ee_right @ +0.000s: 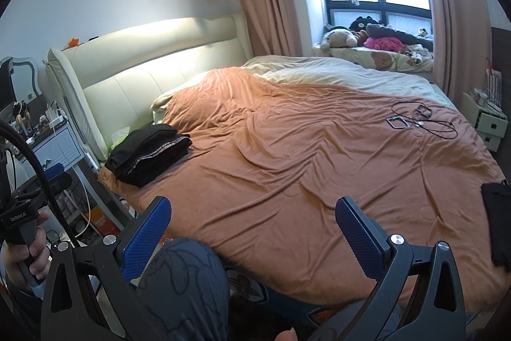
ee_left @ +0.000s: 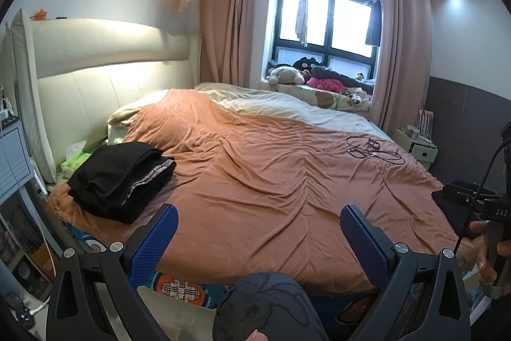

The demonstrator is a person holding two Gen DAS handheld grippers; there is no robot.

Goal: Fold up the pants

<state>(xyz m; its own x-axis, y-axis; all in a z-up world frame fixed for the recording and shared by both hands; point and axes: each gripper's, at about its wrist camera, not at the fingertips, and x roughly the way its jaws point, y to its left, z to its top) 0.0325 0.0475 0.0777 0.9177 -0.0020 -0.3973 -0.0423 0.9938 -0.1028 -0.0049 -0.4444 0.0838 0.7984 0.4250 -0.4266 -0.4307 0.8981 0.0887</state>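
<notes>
A stack of folded black pants lies on the orange bedspread near the headboard, at the bed's near left corner; it also shows in the right wrist view. Another black garment lies at the bed's right edge, partly cut off; in the left wrist view it sits behind the other gripper's body. My left gripper is open and empty above the bed's near edge. My right gripper is open and empty too, well right of the stack.
Black cables and a small device lie on the far right of the bed. A cream headboard, a green tissue pack, a bedside cabinet and a window ledge with plush toys surround the bed. The person's knee is below.
</notes>
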